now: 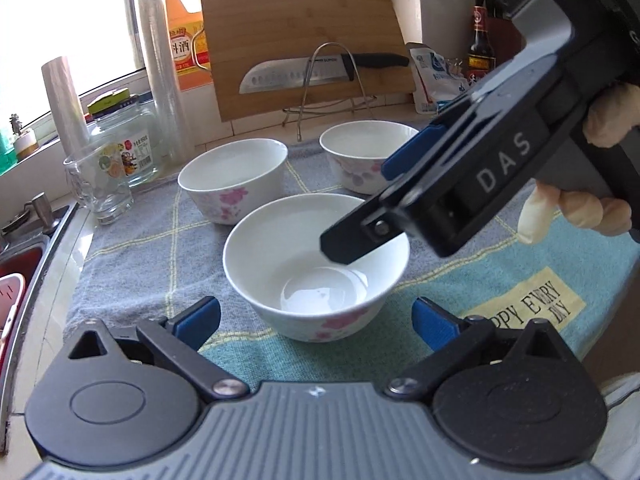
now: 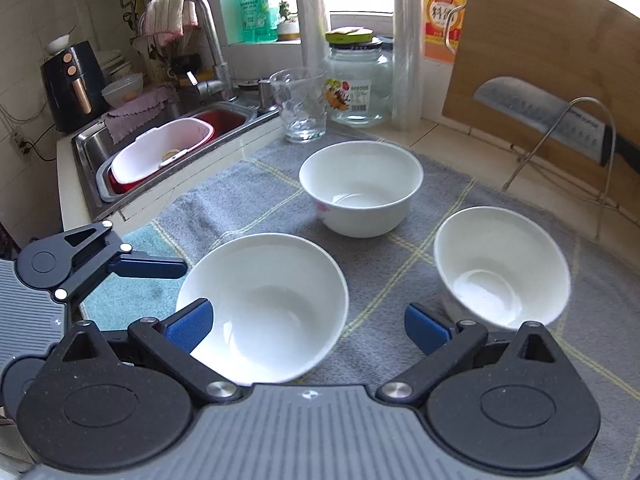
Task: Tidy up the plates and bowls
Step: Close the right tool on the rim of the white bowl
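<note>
A grey checked towel (image 2: 248, 196) covers the countertop (image 2: 448, 140). On it stand three white bowls: one at six o'clock (image 2: 272, 308), one at twelve (image 2: 360, 188), one at three (image 2: 500, 268).

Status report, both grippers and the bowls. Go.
Left gripper open, empty, facing nearest bowl. Right gripper open, empty, over the same bowl. Three bowls apart on towel, none stacked. Nothing in the way.

Both wrist views look steeply down, close over the worktop (image 1: 120, 264). Left faces the cutting board (image 1: 304, 40); right faces the sink (image 2: 160, 148). They share three bowls (image 2: 264, 308).
</note>
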The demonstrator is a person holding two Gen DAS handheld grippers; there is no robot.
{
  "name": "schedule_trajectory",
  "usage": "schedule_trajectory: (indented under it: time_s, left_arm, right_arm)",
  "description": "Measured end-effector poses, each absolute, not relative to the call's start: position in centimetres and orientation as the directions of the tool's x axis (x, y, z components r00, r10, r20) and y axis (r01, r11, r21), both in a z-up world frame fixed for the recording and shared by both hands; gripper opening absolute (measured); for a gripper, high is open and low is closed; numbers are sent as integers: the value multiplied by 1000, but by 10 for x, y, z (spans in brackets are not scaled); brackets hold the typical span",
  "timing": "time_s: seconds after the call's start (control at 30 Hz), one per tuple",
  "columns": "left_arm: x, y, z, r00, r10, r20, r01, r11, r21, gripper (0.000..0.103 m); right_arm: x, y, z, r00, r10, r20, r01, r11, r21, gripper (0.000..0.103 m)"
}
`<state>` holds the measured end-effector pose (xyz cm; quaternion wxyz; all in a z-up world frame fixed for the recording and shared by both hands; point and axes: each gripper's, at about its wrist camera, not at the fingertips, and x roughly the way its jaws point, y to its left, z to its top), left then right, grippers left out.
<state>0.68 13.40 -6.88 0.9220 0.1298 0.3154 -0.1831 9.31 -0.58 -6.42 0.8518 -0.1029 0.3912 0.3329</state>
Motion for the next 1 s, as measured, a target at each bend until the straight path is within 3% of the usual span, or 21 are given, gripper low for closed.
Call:
schedule_trajectory:
  time_s: [0.1,0.23,0.47,1.0]
  left_arm:
    - [10,135,-72,730,-261,-632,425,897,120,99]
    - [11,134,-73,733,-269,-625,429,895,118,94]
    - [14,132,-72,734,-275,-621,442,888,130,88]
    - [13,124,-65,705,-309,-639,473,876,98,87]
  right_arm:
    - [97,0,-70,446,495,-746,-657,747,102,100]
    - [105,4,-75,419,506,-754,-657,742,132,88]
    - [110,4,-77,384,532,-754,-661,729,177,80]
    - [103,-14,-68,384,538,-750,-637,742,206,80]
